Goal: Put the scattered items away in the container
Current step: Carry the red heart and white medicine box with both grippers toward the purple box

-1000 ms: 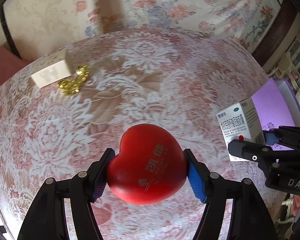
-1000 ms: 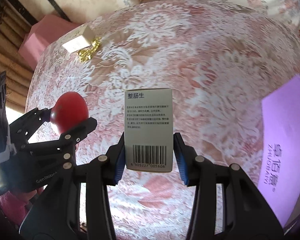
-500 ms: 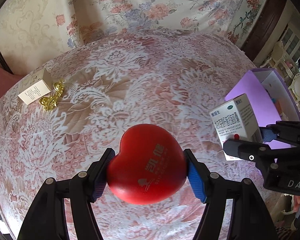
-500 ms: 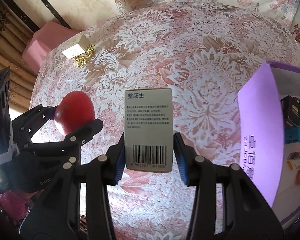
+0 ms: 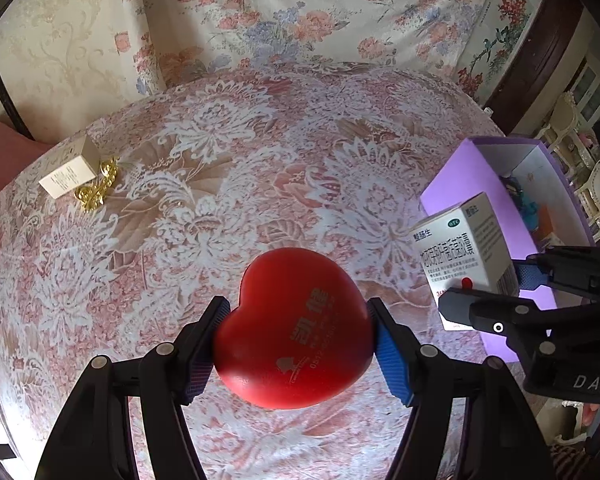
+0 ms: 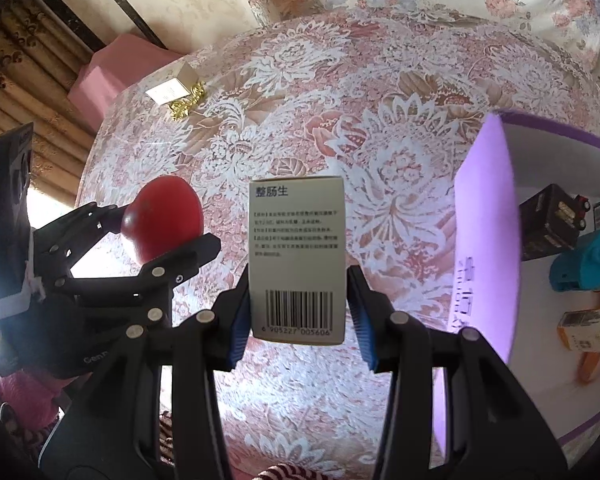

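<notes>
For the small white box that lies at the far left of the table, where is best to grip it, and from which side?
Grip the small white box across its two long side faces, coming from above. It lies flat, and the gold ornament sits against its near-right side, so a low approach from there would probably hit it.

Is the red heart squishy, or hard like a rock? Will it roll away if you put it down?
The red heart looks like matte foam, so probably squishy and light. The left gripper pinches it at the sides, and it seems to hold without slipping. Its rounded shape might rock, but the flatter face probably stops rolling.
</notes>
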{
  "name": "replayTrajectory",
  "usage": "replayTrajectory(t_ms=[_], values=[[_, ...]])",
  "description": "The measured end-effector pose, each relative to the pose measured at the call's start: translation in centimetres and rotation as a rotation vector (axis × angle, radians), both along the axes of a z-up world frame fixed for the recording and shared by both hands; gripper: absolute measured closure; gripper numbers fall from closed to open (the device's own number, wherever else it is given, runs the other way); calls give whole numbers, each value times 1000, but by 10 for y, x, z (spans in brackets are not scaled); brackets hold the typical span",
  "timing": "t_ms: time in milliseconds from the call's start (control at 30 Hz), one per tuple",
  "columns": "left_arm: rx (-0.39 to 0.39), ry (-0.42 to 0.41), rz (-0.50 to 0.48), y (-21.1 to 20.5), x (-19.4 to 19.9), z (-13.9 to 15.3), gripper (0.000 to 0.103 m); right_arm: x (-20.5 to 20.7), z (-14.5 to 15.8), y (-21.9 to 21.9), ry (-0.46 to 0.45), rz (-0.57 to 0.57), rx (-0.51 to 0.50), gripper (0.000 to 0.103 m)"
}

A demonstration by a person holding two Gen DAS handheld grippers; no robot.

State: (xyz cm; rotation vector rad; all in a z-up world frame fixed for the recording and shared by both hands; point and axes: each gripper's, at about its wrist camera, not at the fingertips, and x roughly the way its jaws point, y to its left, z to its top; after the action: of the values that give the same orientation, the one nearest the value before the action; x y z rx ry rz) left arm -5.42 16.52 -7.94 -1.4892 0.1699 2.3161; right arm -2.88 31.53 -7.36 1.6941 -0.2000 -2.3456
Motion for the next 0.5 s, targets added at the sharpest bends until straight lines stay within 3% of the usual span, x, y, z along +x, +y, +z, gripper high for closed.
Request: replayTrajectory(t_ms=[500], values=[[7,52,19,57,11,30,34,14,34,58,95,32,72,56]])
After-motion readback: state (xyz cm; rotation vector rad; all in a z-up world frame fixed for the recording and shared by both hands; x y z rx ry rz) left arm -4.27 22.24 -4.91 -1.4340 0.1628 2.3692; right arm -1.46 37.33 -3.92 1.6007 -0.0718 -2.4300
